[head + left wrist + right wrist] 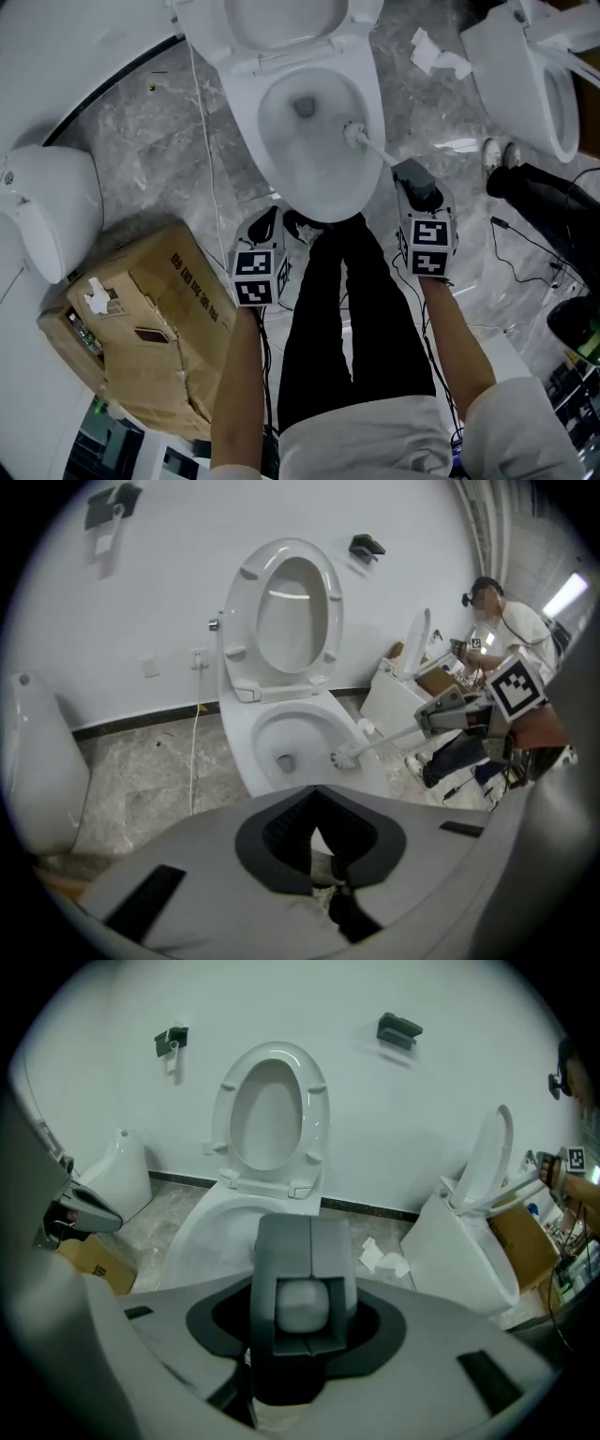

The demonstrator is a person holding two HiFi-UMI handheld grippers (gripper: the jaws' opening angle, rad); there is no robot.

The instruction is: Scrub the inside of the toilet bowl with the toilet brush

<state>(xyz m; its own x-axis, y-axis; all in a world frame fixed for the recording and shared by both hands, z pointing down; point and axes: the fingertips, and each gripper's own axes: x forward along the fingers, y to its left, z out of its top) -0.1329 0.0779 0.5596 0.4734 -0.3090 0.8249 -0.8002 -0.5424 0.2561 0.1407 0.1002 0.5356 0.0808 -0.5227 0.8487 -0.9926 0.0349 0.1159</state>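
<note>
The white toilet bowl (246,112) stands with lid and seat (289,611) raised. A white toilet brush has its head (354,134) against the bowl's inner right wall, above the drain, and its handle (380,150) slants back to my right gripper (405,169), which is shut on it. In the right gripper view the jaws (302,1232) clamp the handle's white end (302,1305) in front of the bowl (206,1227). The left gripper view shows the brush head (345,757) inside the bowl (281,728). My left gripper (267,220) hangs shut and empty by the bowl's front left, tips together (316,794).
A cardboard box (141,328) sits on the marble floor at the left, beside a white fixture (47,206). A second toilet (525,75) stands at the right, with crumpled paper (436,56) near it. A white cord (208,141) and black cables (525,244) cross the floor. Another person (487,611) is at the far right.
</note>
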